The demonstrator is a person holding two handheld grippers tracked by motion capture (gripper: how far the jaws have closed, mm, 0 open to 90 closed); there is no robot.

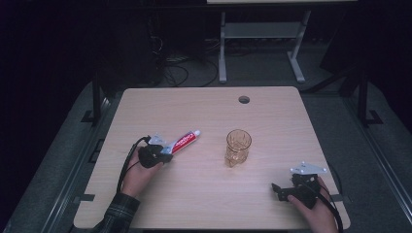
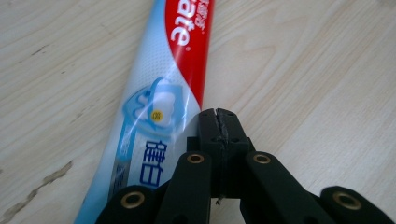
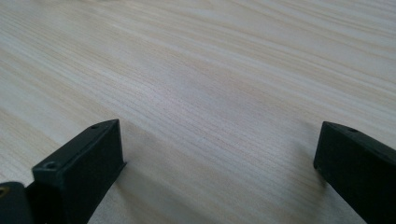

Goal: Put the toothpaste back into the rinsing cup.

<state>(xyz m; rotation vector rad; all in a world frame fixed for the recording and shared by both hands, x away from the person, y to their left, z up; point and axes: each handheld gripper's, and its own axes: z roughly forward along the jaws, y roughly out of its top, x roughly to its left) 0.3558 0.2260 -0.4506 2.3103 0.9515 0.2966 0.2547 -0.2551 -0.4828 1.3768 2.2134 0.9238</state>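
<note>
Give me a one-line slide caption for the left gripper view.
Left gripper, jaws shut and empty, beside a red, white and blue toothpaste tube lying on the wooden table.

Off-task items on the desk (image 1: 272, 204)
Amber glass (image 1: 238, 147) upright mid-desk; cable hole (image 1: 244, 100) near far edge.

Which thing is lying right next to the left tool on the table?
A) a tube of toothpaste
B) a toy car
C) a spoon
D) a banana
A: a red, white and blue tube of toothpaste lies flat on the wooden table beside the shut tips of the left tool, while the amber glass stands farther off.
</note>
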